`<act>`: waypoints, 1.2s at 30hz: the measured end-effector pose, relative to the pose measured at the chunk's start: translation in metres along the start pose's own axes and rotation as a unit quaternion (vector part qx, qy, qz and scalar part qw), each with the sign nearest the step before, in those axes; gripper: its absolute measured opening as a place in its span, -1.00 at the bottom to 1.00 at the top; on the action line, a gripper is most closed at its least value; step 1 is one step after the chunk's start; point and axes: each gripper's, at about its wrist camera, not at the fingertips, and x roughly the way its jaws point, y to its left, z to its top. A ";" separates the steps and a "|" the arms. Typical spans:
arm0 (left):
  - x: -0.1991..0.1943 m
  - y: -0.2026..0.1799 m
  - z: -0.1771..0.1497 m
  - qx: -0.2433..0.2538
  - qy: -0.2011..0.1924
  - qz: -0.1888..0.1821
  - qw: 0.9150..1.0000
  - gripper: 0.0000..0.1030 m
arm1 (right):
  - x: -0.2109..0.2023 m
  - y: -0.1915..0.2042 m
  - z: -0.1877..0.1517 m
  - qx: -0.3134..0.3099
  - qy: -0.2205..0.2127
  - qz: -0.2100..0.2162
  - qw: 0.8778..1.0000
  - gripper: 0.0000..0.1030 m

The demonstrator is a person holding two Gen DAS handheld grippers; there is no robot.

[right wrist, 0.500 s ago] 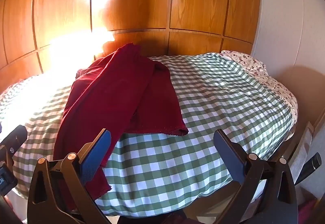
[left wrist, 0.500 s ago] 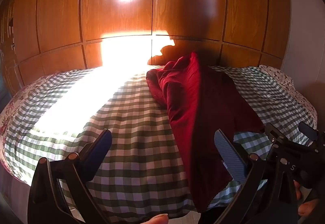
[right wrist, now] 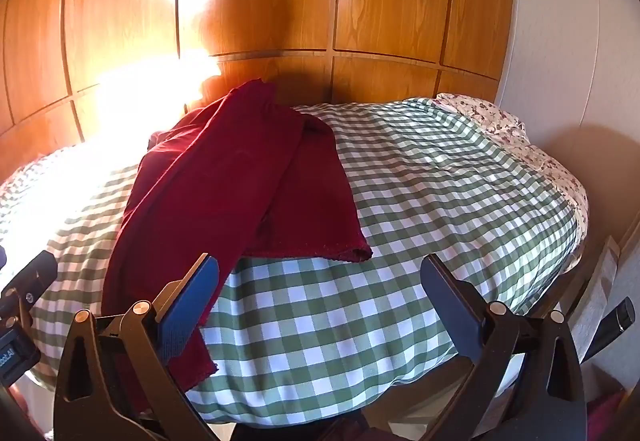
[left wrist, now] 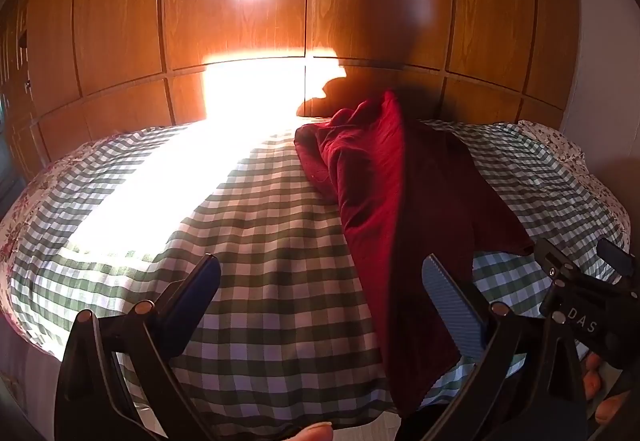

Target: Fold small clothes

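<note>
though nothing had shifted in the half second before, my left tongs (left wrist: 320,305) and right tongs (right wrist: 318,301) stayed wide and empty; the red garment (right wrist: 240,193) lay rumpled on the checked bed (right wrist: 440,201), so folding hadn't begun.

The garment (right wrist: 224,193) lies on the bed (right wrist: 440,201), stretched from the bed's far edge to its near edge, where one end hangs over. Behind the bed stands the wardrobe (right wrist: 360,1); to the bed's right is the wall (right wrist: 560,41). The left gripper (left wrist: 320,305) and the right gripper (right wrist: 320,301) hover before the bed's near edge, jaws spread, left one left of the other, apart from the garment.
</note>
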 end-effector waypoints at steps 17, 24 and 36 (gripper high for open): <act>0.001 -0.001 0.001 0.005 0.002 0.000 1.000 0.95 | 0.002 0.001 -0.001 0.000 0.000 0.002 1.000 0.94; 0.001 -0.001 0.001 0.004 0.002 0.000 1.000 0.95 | 0.002 0.001 -0.001 0.000 0.001 0.002 1.000 0.94; 0.001 0.001 0.003 0.004 0.002 -0.001 1.000 0.95 | 0.003 0.004 -0.001 -0.001 0.001 0.004 1.000 0.94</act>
